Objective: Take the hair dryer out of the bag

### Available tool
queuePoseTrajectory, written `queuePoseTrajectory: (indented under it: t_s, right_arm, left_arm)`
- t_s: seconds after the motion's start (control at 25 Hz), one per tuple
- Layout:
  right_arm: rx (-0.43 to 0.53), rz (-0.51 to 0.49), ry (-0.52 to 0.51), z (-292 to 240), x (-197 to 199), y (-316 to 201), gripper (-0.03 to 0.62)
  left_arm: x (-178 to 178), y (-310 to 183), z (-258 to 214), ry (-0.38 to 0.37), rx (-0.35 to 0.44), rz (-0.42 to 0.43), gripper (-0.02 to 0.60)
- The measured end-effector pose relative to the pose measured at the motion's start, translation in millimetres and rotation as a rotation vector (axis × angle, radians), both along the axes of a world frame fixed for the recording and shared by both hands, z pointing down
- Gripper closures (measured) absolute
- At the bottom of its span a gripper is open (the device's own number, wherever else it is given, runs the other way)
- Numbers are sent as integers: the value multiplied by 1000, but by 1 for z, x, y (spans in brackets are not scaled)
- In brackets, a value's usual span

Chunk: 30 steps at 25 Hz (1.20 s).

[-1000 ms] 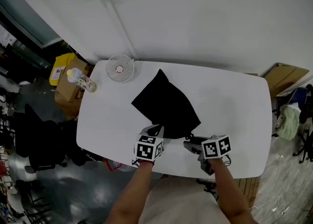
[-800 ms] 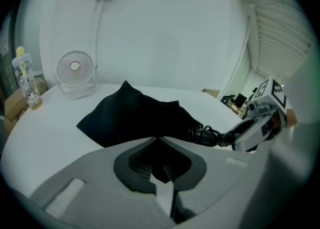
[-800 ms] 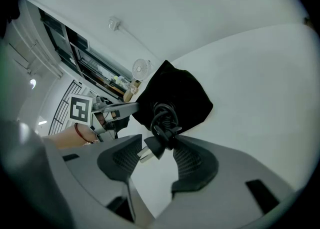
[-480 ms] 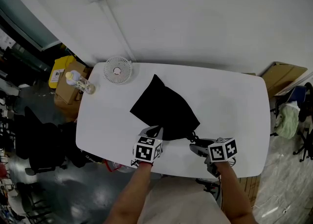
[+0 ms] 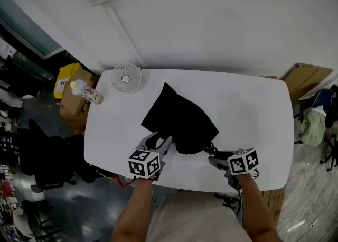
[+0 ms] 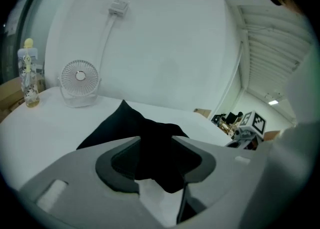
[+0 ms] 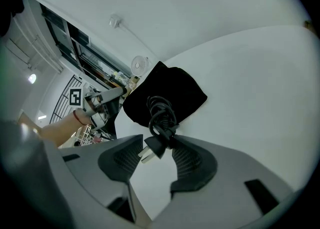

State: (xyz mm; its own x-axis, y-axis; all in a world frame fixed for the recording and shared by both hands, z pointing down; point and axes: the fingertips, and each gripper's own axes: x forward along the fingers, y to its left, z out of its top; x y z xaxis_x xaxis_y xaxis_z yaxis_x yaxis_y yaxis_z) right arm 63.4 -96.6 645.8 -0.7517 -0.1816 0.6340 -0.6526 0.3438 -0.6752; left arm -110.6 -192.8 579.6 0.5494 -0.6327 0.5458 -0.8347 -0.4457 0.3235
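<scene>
Hair dryer: its body is not showing in any view; only a black bundled cord point(image 5: 211, 148) is protruding from the lower right edge of the black fabric bag point(image 5: 179, 122). The bag is lying at the centre of the head view on the white oval table point(image 5: 253, 109).

The right gripper point(image 5: 215, 159), at the lower right, is grasping the cord's black two-pin plug point(image 7: 152, 148). Its jaws have just been closing, and the plug is spanning the gap, with its body against one pad and its pins against the other.

The left gripper point(image 5: 158, 141), at the lower centre-left, is standing released. Its jaws have just been opening, and a fold of bag fabric is lying loose between them.

A small white round fan point(image 5: 125, 78) and a small clear bottle with a yellow cap point(image 5: 87, 92) are standing at the table's upper left.
</scene>
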Motion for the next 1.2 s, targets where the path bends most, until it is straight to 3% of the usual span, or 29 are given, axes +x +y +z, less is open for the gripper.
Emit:
queuePoseTrajectory:
  t_s: [0.16, 0.28, 0.36, 0.48, 0.6, 0.68, 0.72, 0.8, 0.84, 1.0, 1.2]
  right_arm:
    - [-3, -7, 2, 1, 0, 1, 404]
    - [-3, -7, 7, 2, 2, 1, 405]
    - [-4, -6, 8, 1, 2, 2, 405]
    - [-5, 1, 7, 1, 2, 1, 405]
    - [-6, 7, 8, 3, 3, 1, 405]
    - [-6, 8, 10, 3, 3, 1, 407]
    - [-6, 9, 10, 3, 3, 0, 407]
    - [-2, 10, 11, 2, 3, -1, 407]
    - [0, 9, 13, 2, 3, -1, 407]
    - [3, -1, 25, 3, 4, -1, 408]
    - [0, -12, 30, 5, 5, -1, 408]
  left_arm:
    - [-25, -29, 9, -99, -3, -46, 403]
    - [-28, -42, 35, -170, -73, -47, 382]
    - [-30, -45, 51, -139, -152, -77, 335]
    - [-25, -48, 65, -36, -248, -106, 290]
    - [-16, -52, 70, 18, -284, -87, 290]
    - [-15, -52, 72, 12, -295, -73, 293]
    - [-17, -52, 72, -3, -292, -73, 326]
    - [-21, -53, 70, -43, -279, -76, 534]
    - [-22, -52, 70, -65, -275, -69, 561]
    - [-24, -49, 72, -142, -266, -39, 565]
    - [-31, -51, 70, -163, -260, -54, 565]
